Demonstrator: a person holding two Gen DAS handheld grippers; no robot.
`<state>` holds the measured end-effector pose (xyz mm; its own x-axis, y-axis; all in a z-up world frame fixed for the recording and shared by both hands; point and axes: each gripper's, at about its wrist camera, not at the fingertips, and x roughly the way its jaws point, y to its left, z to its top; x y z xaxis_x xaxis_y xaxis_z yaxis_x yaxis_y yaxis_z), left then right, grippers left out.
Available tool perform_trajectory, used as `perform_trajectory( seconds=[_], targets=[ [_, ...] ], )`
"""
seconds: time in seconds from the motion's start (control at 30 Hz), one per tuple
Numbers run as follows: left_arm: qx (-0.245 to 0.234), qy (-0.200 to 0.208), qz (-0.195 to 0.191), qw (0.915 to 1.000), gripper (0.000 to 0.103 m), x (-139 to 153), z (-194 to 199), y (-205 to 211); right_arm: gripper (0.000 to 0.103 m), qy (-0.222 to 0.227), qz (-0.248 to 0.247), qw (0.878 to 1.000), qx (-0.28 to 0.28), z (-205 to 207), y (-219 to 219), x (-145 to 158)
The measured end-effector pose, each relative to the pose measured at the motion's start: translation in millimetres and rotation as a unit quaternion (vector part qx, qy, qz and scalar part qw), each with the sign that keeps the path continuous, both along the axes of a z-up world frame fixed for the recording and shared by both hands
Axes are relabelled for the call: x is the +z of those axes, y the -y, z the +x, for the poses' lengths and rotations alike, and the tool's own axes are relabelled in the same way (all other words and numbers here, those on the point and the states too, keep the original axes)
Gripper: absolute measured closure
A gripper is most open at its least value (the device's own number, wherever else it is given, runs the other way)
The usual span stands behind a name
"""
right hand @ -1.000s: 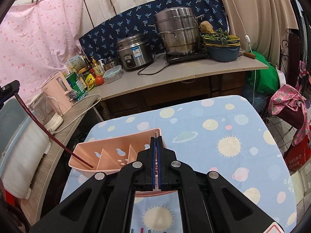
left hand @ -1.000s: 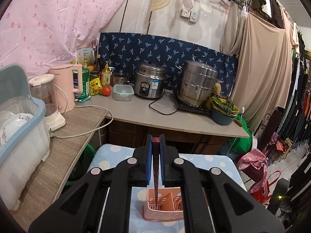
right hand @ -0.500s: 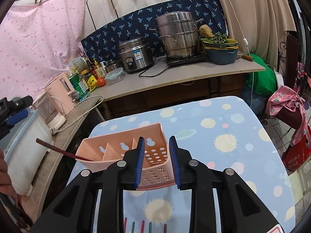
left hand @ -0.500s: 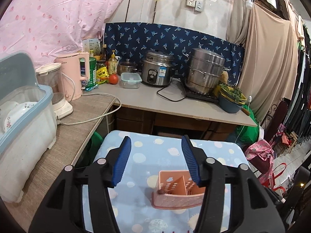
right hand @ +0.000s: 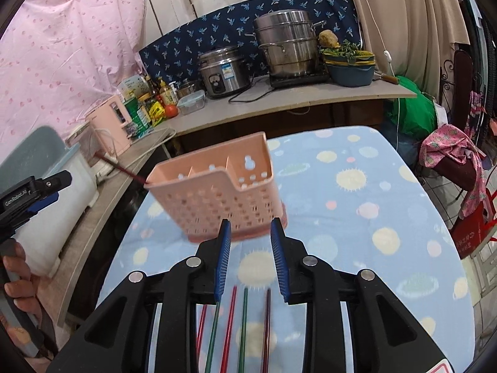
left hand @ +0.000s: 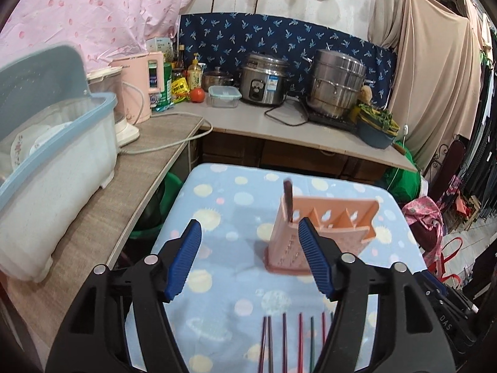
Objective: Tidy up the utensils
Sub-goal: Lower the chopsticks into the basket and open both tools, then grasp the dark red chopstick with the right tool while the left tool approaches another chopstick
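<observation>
Chopsticks [left hand: 284, 338] are seen in a row of six on the sun-print tablecloth [left hand: 217, 205]; a seventh chopstick [left hand: 288, 200], released since a second ago, stands in the pink utensil caddy [left hand: 323, 236]. The left gripper [left hand: 250, 256] is opening, nothing between its pads; the right gripper [right hand: 250, 259] is narrowly parted, empty

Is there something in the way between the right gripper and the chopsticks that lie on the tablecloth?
Nothing visible. The right gripper hangs with empty jaws apart directly above the chopsticks on the tablecloth. The pink caddy stands farther back, beyond the gripper, not between them.
</observation>
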<state>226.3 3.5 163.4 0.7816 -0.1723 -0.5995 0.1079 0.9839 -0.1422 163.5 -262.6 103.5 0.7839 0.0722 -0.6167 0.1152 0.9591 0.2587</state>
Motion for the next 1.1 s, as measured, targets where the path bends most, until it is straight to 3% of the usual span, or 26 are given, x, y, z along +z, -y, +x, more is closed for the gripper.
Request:
perform_trajectory(
  seconds=[0.5,0.77,1.1],
  targets=[
    [-0.031,-0.084,0.065,0.9938,0.041,-90.9,-80.8,-1.9,0.076,-0.082,-0.013,0.996,0.027,-84.3,-28.2,-61.3],
    [-0.032,-0.135,0.061,0.9884,0.042,-130.8,-110.3,-8.5,0.076,-0.124,-0.026,0.991,0.04,-108.9,-41.2,-95.3],
    [-0.035,-0.166,0.063,0.9835,0.042,-153.4,-129.2,-9.0,0.076,-0.152,-0.023,0.987,0.052,-124.3,-51.0,-116.6]
  ],
)
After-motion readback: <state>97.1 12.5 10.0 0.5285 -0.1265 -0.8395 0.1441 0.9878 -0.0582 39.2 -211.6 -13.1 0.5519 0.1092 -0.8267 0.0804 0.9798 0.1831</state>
